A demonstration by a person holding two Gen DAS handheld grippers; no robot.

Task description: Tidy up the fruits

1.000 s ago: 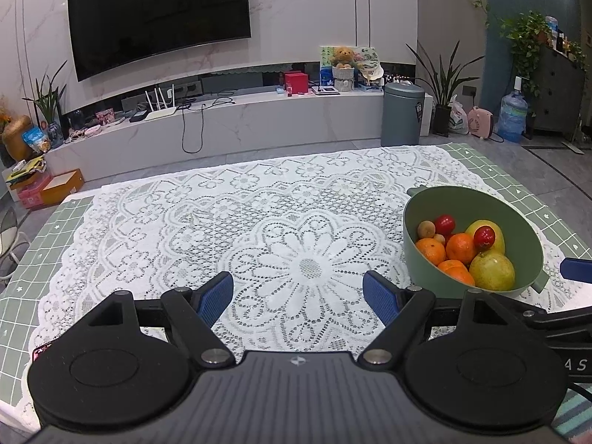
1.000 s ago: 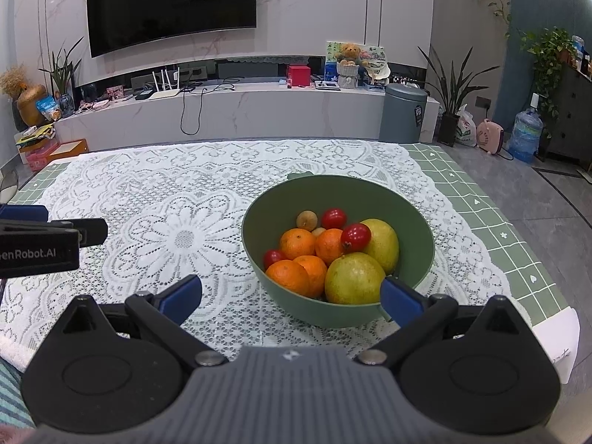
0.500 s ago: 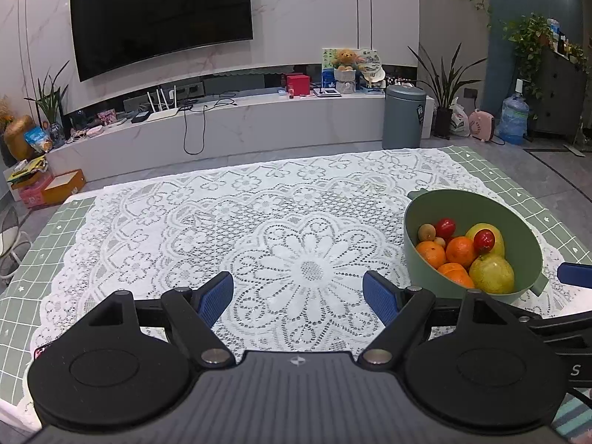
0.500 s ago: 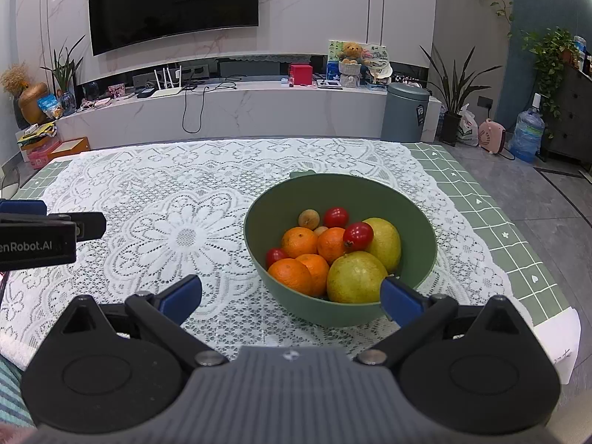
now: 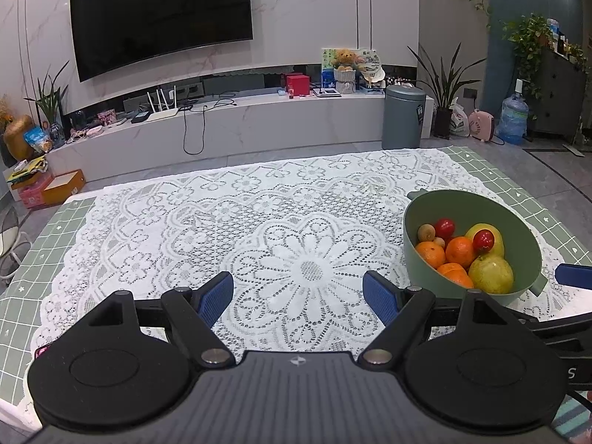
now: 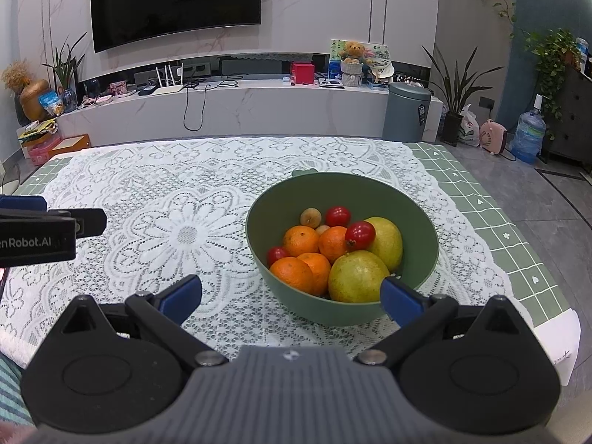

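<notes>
Seemingly every fruit sits piled in the green bowl [image 6: 342, 251] (none loose on the surface [image 5: 259, 229]). Both grippers, left [image 5: 298, 292] and right [image 6: 290, 296], hover with jaws spread, empty; whether sorting begins or has ended is unclear.

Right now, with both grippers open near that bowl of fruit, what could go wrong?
The small red fruit sits high on the pile in the green bowl; lifting a neighbouring orange could send it rolling out. The open right gripper is close to the bowl's near wall and might nudge it. The white lace tablecloth has holes that a fingertip could snag.
</notes>
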